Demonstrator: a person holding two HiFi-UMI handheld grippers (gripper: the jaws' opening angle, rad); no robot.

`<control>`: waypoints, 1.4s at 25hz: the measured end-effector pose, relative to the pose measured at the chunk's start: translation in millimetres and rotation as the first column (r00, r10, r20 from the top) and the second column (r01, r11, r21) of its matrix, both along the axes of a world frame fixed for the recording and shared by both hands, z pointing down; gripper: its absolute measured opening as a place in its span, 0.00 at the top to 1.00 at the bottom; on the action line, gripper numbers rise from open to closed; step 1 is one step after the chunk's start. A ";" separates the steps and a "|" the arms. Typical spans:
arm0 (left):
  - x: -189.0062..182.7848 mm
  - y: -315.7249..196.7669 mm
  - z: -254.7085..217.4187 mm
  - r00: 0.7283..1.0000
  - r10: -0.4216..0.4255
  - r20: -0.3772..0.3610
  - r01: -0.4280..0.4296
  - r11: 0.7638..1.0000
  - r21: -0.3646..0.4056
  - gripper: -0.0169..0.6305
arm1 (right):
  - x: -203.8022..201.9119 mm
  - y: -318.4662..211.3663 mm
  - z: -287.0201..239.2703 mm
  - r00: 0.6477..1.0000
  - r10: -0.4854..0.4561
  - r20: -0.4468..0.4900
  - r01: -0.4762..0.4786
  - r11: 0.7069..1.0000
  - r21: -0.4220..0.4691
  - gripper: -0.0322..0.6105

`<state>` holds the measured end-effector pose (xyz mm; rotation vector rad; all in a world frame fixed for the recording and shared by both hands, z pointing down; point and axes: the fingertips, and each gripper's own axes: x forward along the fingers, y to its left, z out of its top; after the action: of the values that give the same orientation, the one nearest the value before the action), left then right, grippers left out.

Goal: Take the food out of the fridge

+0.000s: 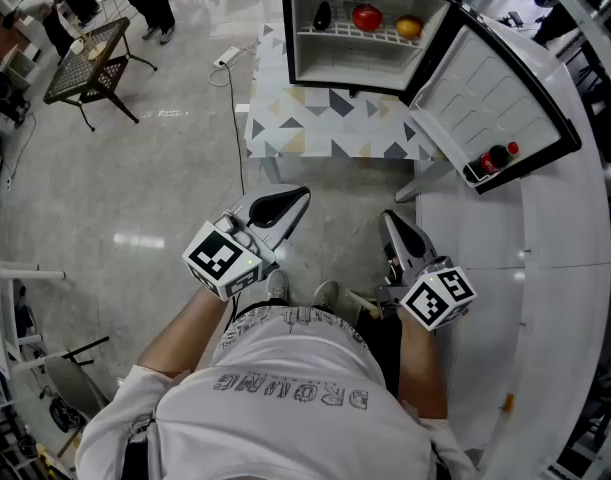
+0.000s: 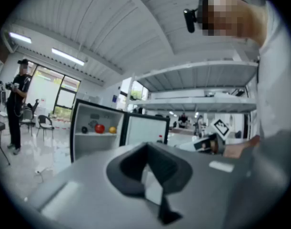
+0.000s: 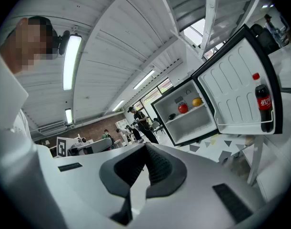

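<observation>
Red-labelled bottle (image 3: pixel 264 104), script unreadable, in fridge door (image 3: pixel 231 87)

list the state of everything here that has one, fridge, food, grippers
fridge: door wide open
red fruit: on the wire shelf, untouched
orange fruit: same shelf, right end
dark item: same shelf, left end
bottle: upright in the door rack
left gripper: shut, empty
right gripper: shut, empty

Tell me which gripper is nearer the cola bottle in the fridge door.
Right. In the head view, the right gripper hangs below and left of the cola bottle, near the open fridge door; the left gripper is farther off to the left.
</observation>
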<state>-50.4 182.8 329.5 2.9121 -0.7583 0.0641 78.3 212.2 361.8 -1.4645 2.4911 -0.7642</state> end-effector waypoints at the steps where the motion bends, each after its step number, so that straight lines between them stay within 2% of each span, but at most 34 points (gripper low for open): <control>1: 1.3 0.4 0.2 1.000 0.001 0.000 -0.001 1.000 -0.001 0.96 | 1.2 0.3 0.0 1.000 0.001 0.000 -0.001 1.000 0.000 0.96; 17: 17.6 5.5 5.3 1.000 -0.012 0.011 0.012 1.000 -0.008 0.96 | 13.0 1.9 6.0 0.999 -0.020 0.025 0.020 1.000 -0.009 0.96; 35: 54.6 13.1 8.6 0.999 -0.034 0.007 0.034 0.999 0.003 0.96 | 56.9 6.7 11.0 1.000 -0.016 0.026 0.017 1.000 -0.004 0.96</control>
<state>4.2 195.9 338.0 2.9020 -0.8099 0.0697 135.2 218.9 372.7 -1.4279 2.4873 -0.7859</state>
